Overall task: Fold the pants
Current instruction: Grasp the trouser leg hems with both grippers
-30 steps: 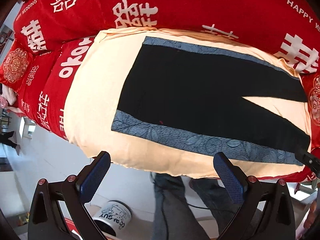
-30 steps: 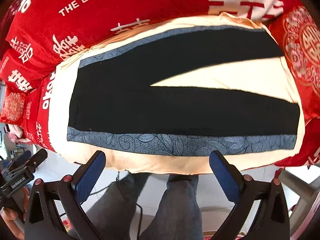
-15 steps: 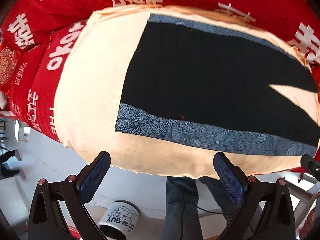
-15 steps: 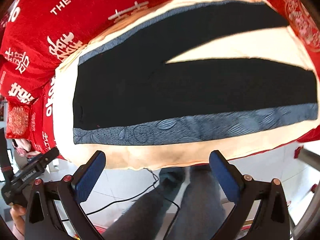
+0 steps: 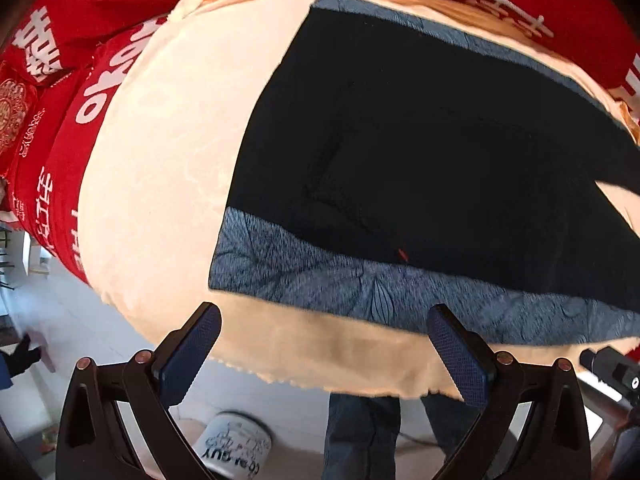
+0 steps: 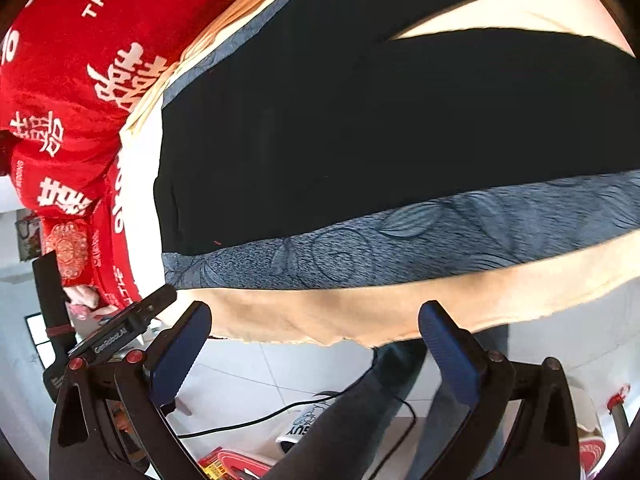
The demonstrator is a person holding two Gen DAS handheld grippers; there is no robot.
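Black pants (image 5: 420, 152) with a blue-grey patterned side stripe (image 5: 360, 284) lie flat on a cream cloth (image 5: 160, 160), waist to the left, legs spread to the right. In the right wrist view the pants (image 6: 360, 120) and the stripe (image 6: 400, 240) fill the frame. My left gripper (image 5: 324, 344) is open and empty, just short of the cloth's near edge by the waist corner. My right gripper (image 6: 316, 340) is open and empty, at the near edge below the stripe.
The cream cloth (image 6: 320, 316) covers a bed with red bedding (image 5: 60, 100) printed with white characters. Below the edge are white floor tiles, a white cup (image 5: 232, 448), the person's jeans-clad legs (image 5: 360, 432) and a cable (image 6: 260, 420).
Both grippers have moved closer to the near edge of the cloth and the pants; the view has shifted toward the waist end. Both jaws stay open.
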